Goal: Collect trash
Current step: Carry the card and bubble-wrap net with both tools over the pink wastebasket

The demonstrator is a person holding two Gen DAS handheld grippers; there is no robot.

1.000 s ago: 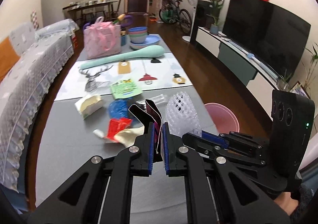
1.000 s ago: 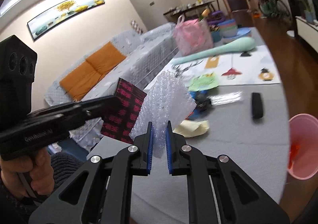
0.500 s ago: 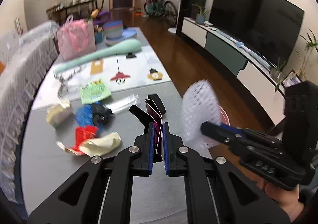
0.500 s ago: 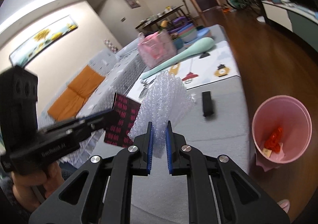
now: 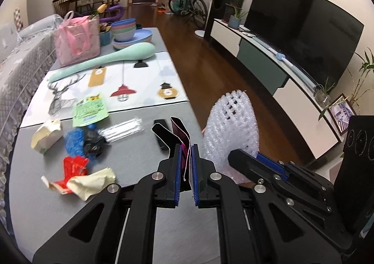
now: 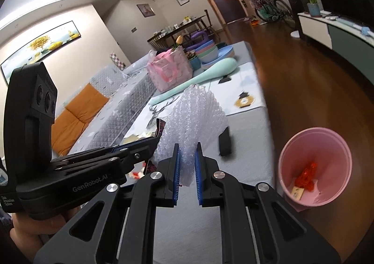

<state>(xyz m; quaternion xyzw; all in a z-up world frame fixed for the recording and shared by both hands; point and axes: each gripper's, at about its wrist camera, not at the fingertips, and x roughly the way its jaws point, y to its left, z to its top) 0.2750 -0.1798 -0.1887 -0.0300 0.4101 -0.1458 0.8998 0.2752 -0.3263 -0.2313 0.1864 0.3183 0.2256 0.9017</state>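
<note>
- Foam net sleeve (image 6: 196,121): white, lattice-cut, crumpled; clamped upright between the right gripper (image 6: 187,158) pads.
- Dark wrapper (image 5: 181,135) (pink print): pinched in the closed left gripper (image 5: 186,161).
- Pink bin (image 6: 314,165) on the floor beside the table (image 6: 250,147): holds red scraps and a card.

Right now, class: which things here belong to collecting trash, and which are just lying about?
Job: foam net in right hand-held gripper; dark carton in left hand-held gripper; pink bin; crumpled wrappers.

Lying about: pink bag; stacked bowls; mint massager.
</note>
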